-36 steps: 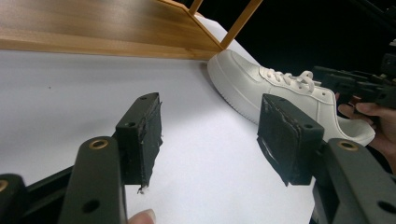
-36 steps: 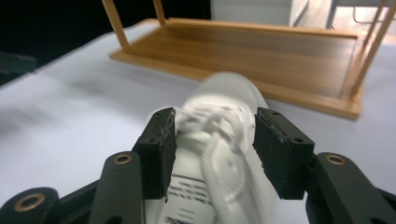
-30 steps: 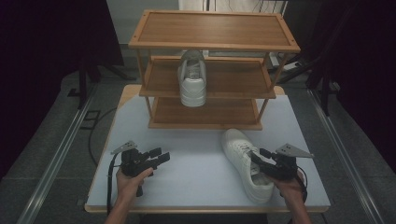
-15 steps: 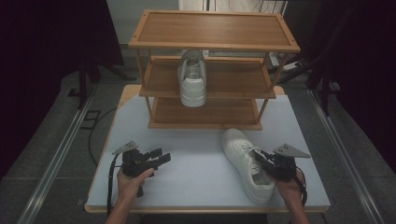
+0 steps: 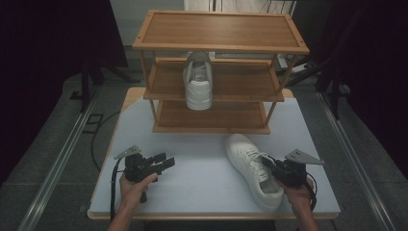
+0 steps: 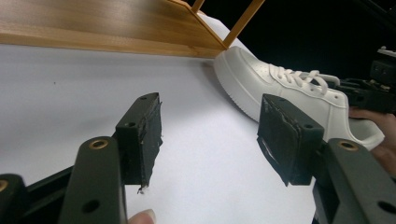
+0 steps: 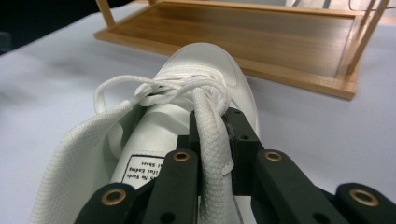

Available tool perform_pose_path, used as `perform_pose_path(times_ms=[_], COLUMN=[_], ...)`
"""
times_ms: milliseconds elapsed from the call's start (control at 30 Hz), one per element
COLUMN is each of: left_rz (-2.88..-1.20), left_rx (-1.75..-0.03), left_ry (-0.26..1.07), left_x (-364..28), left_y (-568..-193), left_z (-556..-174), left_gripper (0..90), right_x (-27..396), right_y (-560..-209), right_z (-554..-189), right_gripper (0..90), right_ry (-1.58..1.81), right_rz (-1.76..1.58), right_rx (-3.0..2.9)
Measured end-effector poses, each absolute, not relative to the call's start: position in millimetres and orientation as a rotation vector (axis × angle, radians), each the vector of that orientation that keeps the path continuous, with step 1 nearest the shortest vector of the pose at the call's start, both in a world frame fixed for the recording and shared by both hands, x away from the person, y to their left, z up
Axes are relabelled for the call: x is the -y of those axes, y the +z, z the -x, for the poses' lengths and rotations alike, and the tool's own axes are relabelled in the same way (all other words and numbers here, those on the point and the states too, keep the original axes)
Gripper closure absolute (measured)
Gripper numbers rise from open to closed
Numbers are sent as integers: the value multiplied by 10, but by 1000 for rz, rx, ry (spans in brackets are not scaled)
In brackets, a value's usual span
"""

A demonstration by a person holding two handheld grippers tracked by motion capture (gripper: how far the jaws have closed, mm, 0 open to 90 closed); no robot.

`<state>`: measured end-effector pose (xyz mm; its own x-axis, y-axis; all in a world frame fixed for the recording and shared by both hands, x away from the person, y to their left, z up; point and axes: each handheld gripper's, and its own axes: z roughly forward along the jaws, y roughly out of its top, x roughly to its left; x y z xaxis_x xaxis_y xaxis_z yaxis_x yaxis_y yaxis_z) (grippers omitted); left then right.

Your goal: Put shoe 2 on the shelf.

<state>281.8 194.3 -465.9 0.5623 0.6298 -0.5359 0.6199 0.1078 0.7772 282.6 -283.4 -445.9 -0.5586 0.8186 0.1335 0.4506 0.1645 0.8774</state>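
- The left gripper (image 5: 166, 161) rests low over the white table (image 5: 202, 163), in front of the wooden shoe rack (image 5: 219, 72) and off toward its left post. Its jaws stand spread wide with nothing between them, as the left gripper view makes plain: bare tabletop lies in the gap.
- One white sneaker (image 5: 198, 86) sits on the rack's middle shelf, heel facing the person and hanging slightly past the shelf's front edge.
- The second white sneaker (image 5: 252, 168) lies on the table just in front of the rack's bottom shelf, right of centre, with its toe toward the rack and its heel toward the person.
- The right gripper (image 5: 267, 164) is at this sneaker's opening. In the right gripper view its jaws are pressed onto the padded collar edge beside the knotted laces (image 7: 173, 88) (the tongue label shows just inside).
- Handling, as a judgement: the sneaker looks light, with a stiff thick sole and a soft, yielding upper. A pinch on the collar is likely to let the shoe swing toe-down when lifted, and the mesh may fold under the pads. The collar near the heel, or the heel counter itself, seems the firmest hold; the smooth toe cap would probably slip.
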Motion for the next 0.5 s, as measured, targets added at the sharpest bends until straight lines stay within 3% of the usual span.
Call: perform_pose_path(times_ms=[500], left_rz=[-1547], left_rx=[-1102], left_ry=[2], left_x=[-1960], left_y=[-4667], left_z=[-2823], left_gripper=[400], right_x=[2655], right_y=[-4060], right_z=[-2594], right_gripper=[824], right_ry=[1590], right_rz=[-1187], right_rx=[-2009])
